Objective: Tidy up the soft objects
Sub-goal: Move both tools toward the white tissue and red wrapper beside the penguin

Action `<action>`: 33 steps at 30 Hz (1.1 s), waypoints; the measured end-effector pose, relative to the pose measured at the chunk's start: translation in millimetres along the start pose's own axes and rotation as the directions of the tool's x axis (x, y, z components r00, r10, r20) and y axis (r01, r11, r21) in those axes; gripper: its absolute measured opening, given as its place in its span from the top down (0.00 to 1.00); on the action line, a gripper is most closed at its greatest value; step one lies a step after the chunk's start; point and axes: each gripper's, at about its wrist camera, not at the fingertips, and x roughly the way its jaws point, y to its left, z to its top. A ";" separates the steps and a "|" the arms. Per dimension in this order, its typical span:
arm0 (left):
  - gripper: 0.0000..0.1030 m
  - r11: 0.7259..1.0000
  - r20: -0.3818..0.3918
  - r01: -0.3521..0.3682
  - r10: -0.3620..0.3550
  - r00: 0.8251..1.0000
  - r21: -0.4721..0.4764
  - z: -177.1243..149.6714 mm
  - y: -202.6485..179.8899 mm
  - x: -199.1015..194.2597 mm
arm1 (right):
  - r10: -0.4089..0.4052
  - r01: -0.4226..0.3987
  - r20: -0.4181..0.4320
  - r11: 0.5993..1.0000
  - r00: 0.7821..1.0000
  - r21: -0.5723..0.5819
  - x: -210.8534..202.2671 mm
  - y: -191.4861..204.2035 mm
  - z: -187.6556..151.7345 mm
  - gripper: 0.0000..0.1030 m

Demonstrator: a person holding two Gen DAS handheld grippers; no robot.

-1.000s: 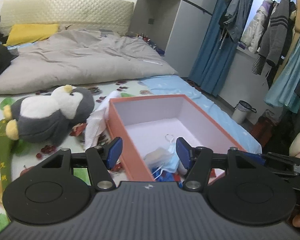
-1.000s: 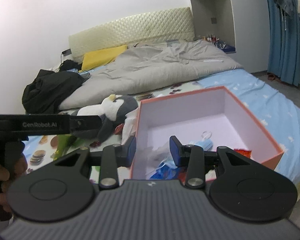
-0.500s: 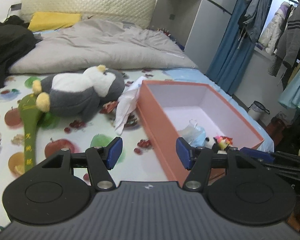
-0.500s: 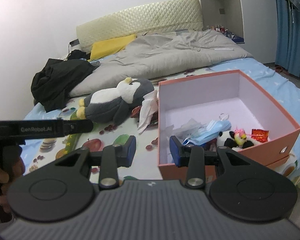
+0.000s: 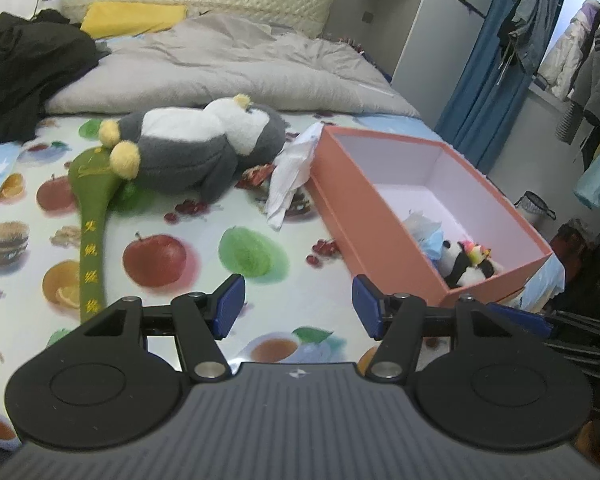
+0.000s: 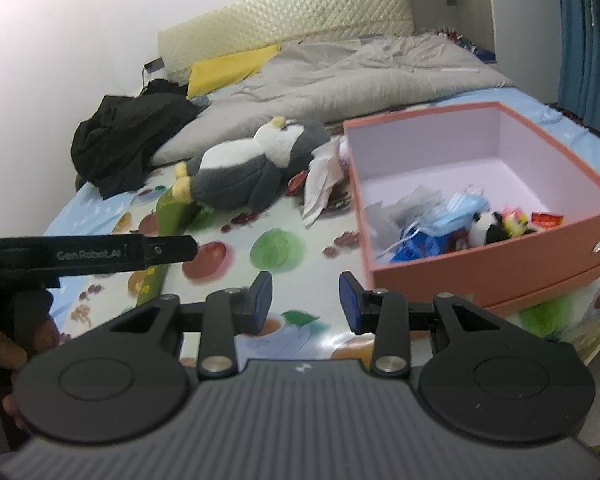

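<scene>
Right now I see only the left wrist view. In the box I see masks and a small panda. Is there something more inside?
Observer: Yes. The right wrist view shows a red packet in the orange box, to the right of the panda toy.
Operator: And is anything under the masks?
Observer: A blue package lies partly under the face masks, near the front wall.
Operator: Is the right gripper free?
Observer: The right gripper is open and holds nothing. It is over the fruit-print sheet, to the left of the box.
</scene>
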 end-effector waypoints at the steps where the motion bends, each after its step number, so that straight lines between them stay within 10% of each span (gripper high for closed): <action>1: 0.37 1.000 -0.005 -0.004 0.004 1.000 -0.005 -1.5 4.0 1.4 | 0.002 -0.002 -0.007 1.000 1.000 0.002 2.3 2.5 -2.2 0.61; 24: 0.33 0.986 -0.008 -0.035 0.034 0.999 -0.161 51.4 95.3 108.5 | -0.004 0.003 0.022 0.999 1.000 0.035 132.2 39.0 28.5 0.61; 33: 0.33 0.999 -0.054 0.021 -0.024 0.998 -0.049 98.4 88.2 188.2 | -0.042 0.043 -0.023 0.998 0.999 0.034 199.5 27.1 39.9 0.61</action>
